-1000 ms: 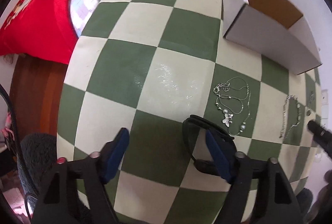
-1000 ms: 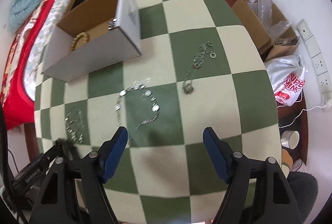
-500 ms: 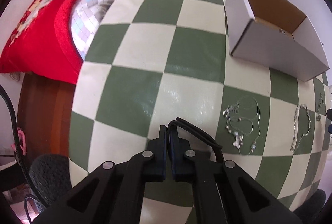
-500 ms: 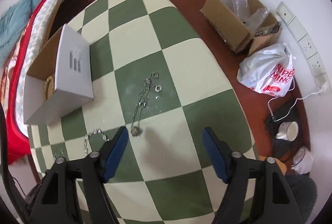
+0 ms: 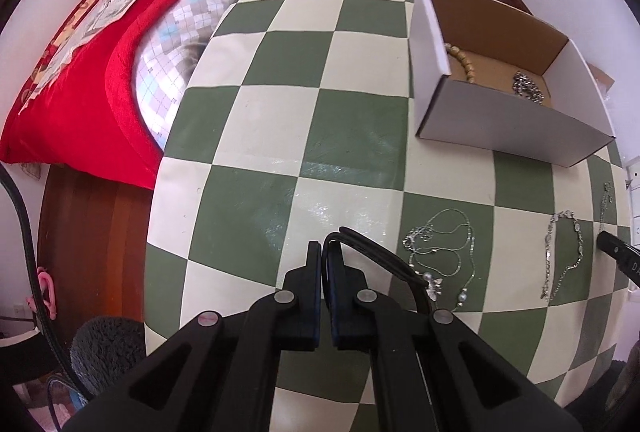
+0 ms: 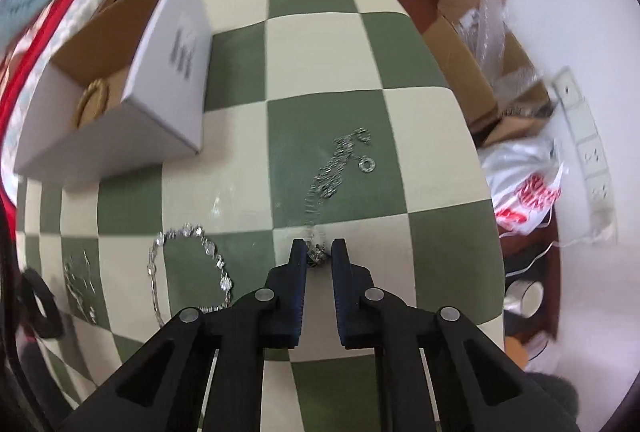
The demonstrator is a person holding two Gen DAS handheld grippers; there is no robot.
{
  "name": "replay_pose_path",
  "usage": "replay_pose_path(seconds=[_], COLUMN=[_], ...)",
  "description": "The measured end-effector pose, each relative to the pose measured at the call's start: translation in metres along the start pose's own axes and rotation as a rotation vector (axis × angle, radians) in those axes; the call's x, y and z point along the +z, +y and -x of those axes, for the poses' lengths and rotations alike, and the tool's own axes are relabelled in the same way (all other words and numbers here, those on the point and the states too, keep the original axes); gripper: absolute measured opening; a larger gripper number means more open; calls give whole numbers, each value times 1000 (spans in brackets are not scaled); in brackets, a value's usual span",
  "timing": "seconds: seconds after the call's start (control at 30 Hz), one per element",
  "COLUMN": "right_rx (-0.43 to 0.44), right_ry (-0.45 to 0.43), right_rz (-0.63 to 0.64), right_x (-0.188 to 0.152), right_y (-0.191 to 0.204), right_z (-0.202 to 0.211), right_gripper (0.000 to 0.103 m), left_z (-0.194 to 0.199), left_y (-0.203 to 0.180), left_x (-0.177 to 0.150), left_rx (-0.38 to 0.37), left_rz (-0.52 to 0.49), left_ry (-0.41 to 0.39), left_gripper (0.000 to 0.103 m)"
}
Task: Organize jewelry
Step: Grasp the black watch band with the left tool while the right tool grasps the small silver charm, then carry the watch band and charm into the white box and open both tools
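On checkered table (image 6: 320,72): right gripper (image 6: 319,252) pinching chain (image 6: 332,172); left gripper (image 5: 325,264) clamps black loop (image 5: 376,256).

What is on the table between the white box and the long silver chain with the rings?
Nothing. In the right wrist view, the stretch of checkered tablecloth between the white box and the silver chain is bare.

Bright, even daylight in both views. Soft glare patches on checkered surface (image 5: 320,168). Left wrist view sharp; right wrist view motion-blurred, worst at white box (image 6: 132,104) and edges. Strong fisheye curvature, dark corner vignette.
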State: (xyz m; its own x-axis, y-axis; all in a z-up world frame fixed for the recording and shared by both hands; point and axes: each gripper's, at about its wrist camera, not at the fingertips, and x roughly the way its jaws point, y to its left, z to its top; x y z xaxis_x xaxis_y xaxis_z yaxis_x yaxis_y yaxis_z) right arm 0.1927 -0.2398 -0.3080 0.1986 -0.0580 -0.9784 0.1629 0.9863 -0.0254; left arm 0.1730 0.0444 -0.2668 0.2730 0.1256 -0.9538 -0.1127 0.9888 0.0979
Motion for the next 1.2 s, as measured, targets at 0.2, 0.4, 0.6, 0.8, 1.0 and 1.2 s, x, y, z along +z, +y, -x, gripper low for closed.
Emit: replay_pose_path(seconds=[0.2, 0.4, 0.6, 0.8, 1.0, 1.2], right_rx=[96, 179, 228, 245, 284, 325], right_ry=[-38, -131, -195, -261, -323, -378], right_rz=[-53, -46, -21, -13, 17, 54], right_x=[-8, -5, 0, 11, 23, 45], right_y=[-8, -8, 5, 15, 30, 48], right_z=[20, 80, 130, 171, 218, 262], right_gripper=[12, 12, 12, 12, 12, 12], left_z=[27, 68, 101, 127, 149, 168], left_y=[-6, -16, -25, -33, -36, -35], left_x=[4, 19, 38, 52, 74, 109], left_rx=[-23, -59, -85, -146, -211, -256], left_rz=[-40, -73, -77, -73, -66, -74], left_ry=[-51, -128, -185, -203, -210, -221], left_gripper=[1, 1, 1, 1, 1, 1])
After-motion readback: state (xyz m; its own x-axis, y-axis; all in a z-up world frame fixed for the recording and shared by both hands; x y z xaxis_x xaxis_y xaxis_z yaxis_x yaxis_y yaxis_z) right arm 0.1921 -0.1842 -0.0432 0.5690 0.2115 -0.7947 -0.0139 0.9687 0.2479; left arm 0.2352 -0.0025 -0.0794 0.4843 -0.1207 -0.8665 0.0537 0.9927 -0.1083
